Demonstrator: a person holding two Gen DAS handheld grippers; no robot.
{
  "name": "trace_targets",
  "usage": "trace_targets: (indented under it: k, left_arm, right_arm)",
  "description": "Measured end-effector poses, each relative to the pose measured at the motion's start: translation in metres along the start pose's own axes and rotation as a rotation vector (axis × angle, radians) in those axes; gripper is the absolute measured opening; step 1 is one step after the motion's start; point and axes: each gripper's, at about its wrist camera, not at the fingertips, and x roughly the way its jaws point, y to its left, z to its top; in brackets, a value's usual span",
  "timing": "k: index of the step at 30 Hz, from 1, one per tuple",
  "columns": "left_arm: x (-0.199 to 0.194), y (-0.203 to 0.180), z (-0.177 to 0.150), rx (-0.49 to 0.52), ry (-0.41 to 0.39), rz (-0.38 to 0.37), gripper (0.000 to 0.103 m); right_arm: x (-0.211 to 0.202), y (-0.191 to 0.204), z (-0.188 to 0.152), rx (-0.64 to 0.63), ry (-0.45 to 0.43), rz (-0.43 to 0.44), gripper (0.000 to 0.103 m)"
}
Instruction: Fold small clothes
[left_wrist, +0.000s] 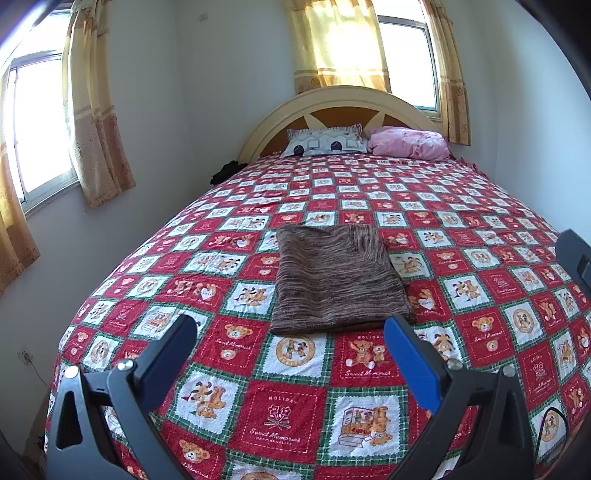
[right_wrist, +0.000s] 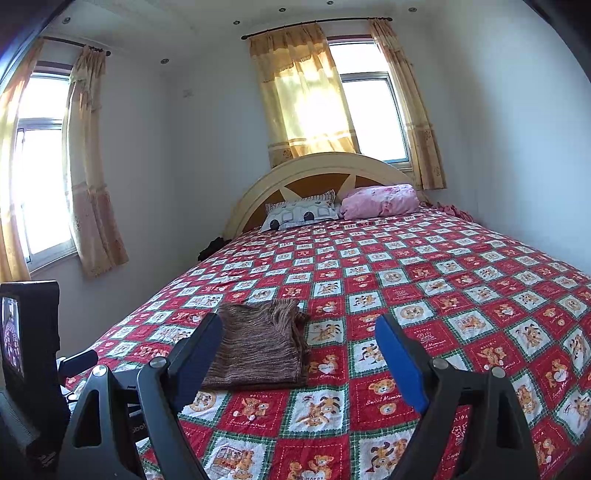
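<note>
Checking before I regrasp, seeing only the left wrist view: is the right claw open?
Observer: Yes, the right claw is open and empty, above the red teddy-bear patchwork bedspread.
Operator: Where's the clothing from there?
Observer: The folded brown knit garment lies ahead-left, partly behind the claw's left finger.
Operator: Anything beside it?
Observer: A black device with a small lit screen stands at the far left edge.

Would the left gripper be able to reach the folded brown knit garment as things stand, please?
Probably yes. The left gripper is open and empty, and the folded brown knit garment lies flat on the teddy-bear quilt just ahead, with only bare quilt between them.
</note>
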Motion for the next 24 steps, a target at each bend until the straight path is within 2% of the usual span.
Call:
trace_targets:
  k: [13,19,24]
  left_arm:
    - [0.0028,-0.002,-0.0014,0.002,0.016,-0.009,0.103]
    - [0.0064,-0.0015,-0.0035,-0.01,0.031,-0.058,0.103]
    - [0.0072,-0.0025,-0.0037,0.002,0.03,-0.046,0.103]
  right_arm:
    - [-0.0007,-0.0023,-0.0018,-0.001,0.004,0.0,0.085]
    - [-0.0003,-0.0039,-0.0029,0.003,0.014,-0.001,0.085]
    - [0.0012,-0.0078,-0.0023,0.011,0.02,0.0,0.085]
